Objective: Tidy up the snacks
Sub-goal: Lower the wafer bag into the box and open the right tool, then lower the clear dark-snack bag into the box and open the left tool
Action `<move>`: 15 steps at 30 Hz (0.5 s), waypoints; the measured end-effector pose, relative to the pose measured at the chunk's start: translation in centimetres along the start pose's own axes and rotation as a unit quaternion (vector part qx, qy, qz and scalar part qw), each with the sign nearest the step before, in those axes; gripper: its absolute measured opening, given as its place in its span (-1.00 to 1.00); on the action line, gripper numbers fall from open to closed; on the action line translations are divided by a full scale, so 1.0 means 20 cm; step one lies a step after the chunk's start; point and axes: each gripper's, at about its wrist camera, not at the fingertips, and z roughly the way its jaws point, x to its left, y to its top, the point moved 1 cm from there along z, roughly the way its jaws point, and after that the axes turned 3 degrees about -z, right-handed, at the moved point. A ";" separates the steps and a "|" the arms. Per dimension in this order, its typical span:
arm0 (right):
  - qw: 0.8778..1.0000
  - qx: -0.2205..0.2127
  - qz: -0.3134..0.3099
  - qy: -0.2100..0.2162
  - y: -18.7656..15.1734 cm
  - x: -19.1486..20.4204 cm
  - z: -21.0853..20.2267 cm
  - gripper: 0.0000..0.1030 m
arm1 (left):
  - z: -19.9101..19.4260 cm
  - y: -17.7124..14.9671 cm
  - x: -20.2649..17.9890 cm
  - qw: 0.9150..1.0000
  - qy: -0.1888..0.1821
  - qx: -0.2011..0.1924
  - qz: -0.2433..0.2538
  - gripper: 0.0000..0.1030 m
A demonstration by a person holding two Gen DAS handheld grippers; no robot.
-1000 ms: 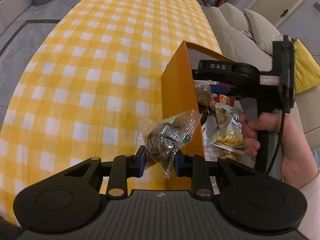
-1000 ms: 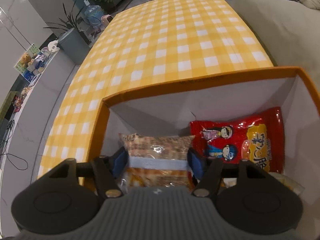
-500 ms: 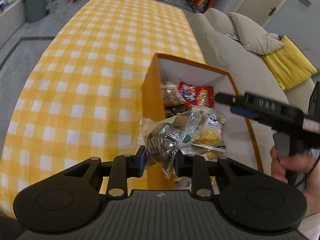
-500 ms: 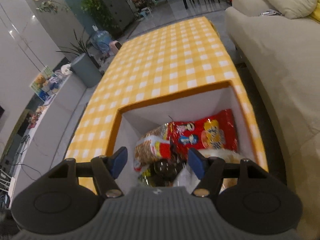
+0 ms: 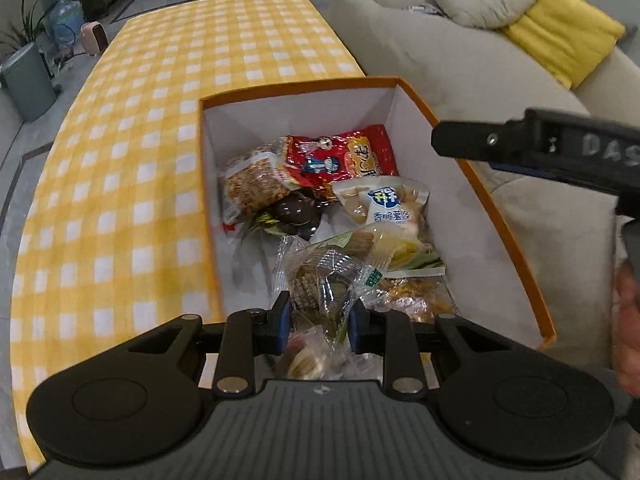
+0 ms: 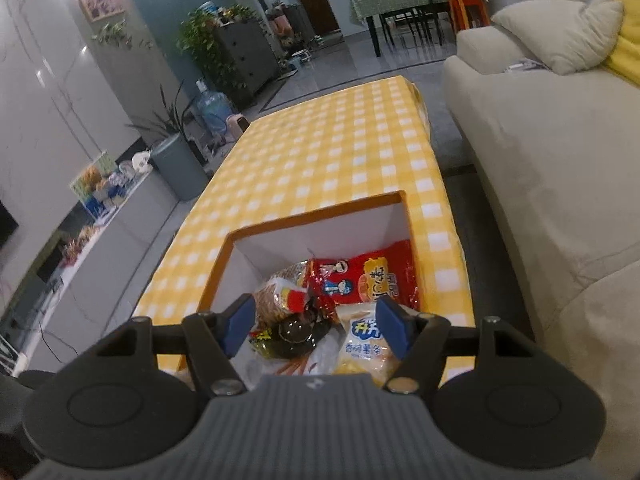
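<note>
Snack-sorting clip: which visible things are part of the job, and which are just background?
Job:
orange box
clear-wrapped snack, clamped in left gripper
red snack bag
white chip bag
right gripper, open and holding nothing

Background:
checked tablecloth
sofa
yellow cushion
grey bin

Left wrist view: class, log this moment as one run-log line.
left tool: shut on clear-wrapped snack | position: over orange box | right tool: open, empty | release: not yet

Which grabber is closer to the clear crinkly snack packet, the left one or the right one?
Left. The left gripper is clamped on the clear snack packet over the orange box. The right gripper hangs open and empty, off to the right of it.
</note>
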 end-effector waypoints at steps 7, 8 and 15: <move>0.999 -0.003 0.040 0.030 -0.01 -0.10 0.02 0.29 | 0.20 0.03 -0.07 0.999 0.048 0.017 0.020 -0.41; 0.999 0.000 0.045 0.028 -0.01 -0.12 0.04 0.29 | 0.23 0.02 -0.08 0.998 0.056 0.019 0.026 -0.41; 0.999 0.018 0.045 0.004 -0.03 -0.17 0.09 0.29 | 0.34 0.03 -0.07 0.996 0.070 0.047 0.014 -0.40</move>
